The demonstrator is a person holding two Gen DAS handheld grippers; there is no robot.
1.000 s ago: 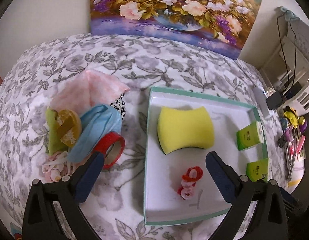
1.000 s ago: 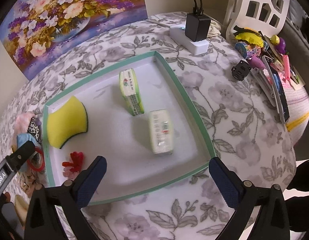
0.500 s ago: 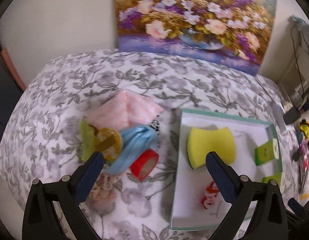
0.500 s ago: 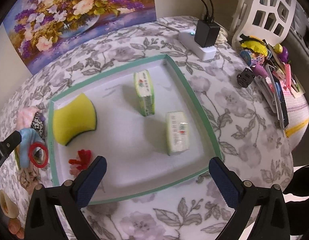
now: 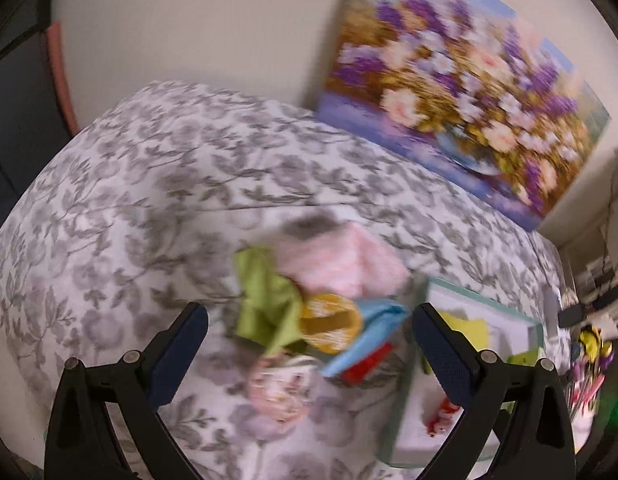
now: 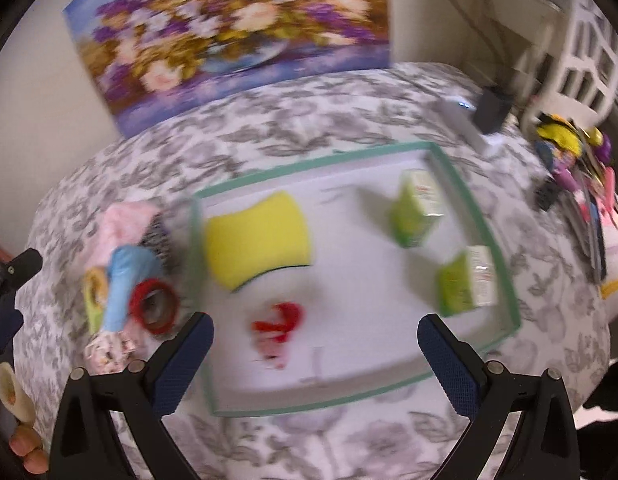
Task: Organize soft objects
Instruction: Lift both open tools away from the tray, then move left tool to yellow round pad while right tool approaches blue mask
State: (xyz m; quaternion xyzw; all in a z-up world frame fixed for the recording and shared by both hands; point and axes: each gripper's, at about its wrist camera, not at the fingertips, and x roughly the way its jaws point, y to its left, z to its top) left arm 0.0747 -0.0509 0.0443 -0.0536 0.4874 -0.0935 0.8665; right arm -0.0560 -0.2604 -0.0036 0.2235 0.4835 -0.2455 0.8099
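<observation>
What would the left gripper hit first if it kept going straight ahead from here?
Probably the pile of soft things: the left gripper is open and centred on the yellow tape roll, between the green cloth and blue cloth. The frame is blurred, so depth is uncertain.

Floral-patterned tablecloth (image 5: 157, 184), teal-rimmed tray (image 6: 489, 216), heap of soft cloths (image 5: 309, 292) beside it, red tape ring (image 6: 155, 306)

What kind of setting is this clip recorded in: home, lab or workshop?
Most likely a home room. A grey floral-print tablecloth covers the table, a flower painting on canvas leans against the plain wall behind it, and a white lattice plastic rack with small toys and pens beside it stands at the right edge.
</observation>
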